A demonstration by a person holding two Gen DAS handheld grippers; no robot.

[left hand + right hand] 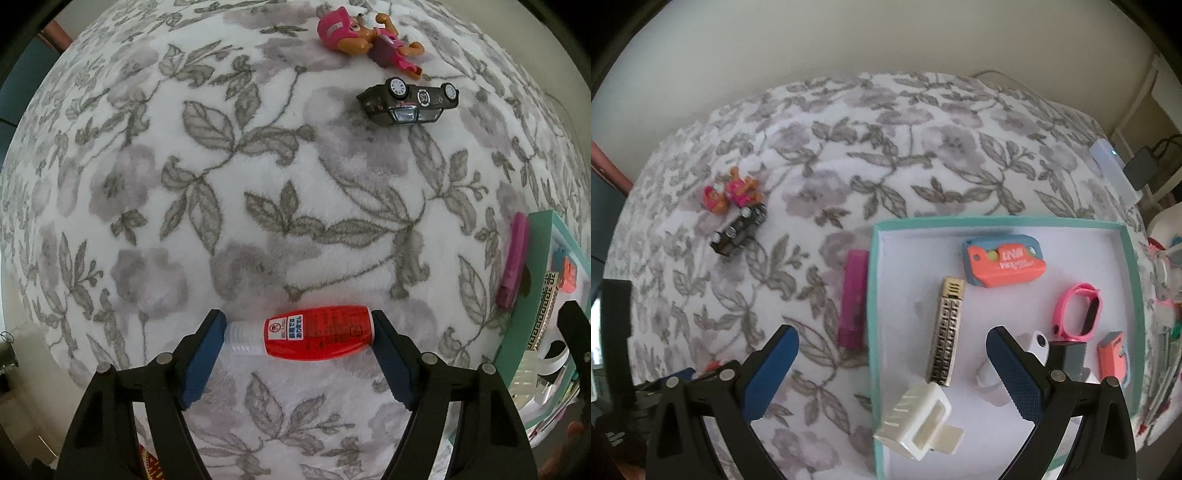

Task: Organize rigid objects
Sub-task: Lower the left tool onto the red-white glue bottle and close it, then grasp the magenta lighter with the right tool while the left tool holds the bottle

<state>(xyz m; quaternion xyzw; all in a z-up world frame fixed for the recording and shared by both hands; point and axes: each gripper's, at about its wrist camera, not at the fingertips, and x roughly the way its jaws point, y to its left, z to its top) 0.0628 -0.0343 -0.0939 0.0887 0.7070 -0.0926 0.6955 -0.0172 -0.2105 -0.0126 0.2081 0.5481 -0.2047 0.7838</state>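
Note:
A small red bottle point(317, 332) with a clear cap lies on its side on the floral blanket point(258, 184). My left gripper point(299, 328) has its blue pads at the bottle's two ends, touching cap and base. My right gripper point(892, 350) is open and empty above the left rim of a teal-edged white tray point(873, 295). The tray holds a coral and blue toy point(1004, 264), a patterned metal bar point(945, 332), a pink band point(1078, 312), a cream clip point(916, 417) and other small items. A magenta case point(853, 297) lies just left of the tray.
A pink dog figure point(365, 37) and an overturned dark toy car point(410, 101) lie at the far side of the blanket; they also show in the right wrist view, the figure point(733, 194) and the car point(738, 229). The tray edge point(517, 332) is at the left view's right.

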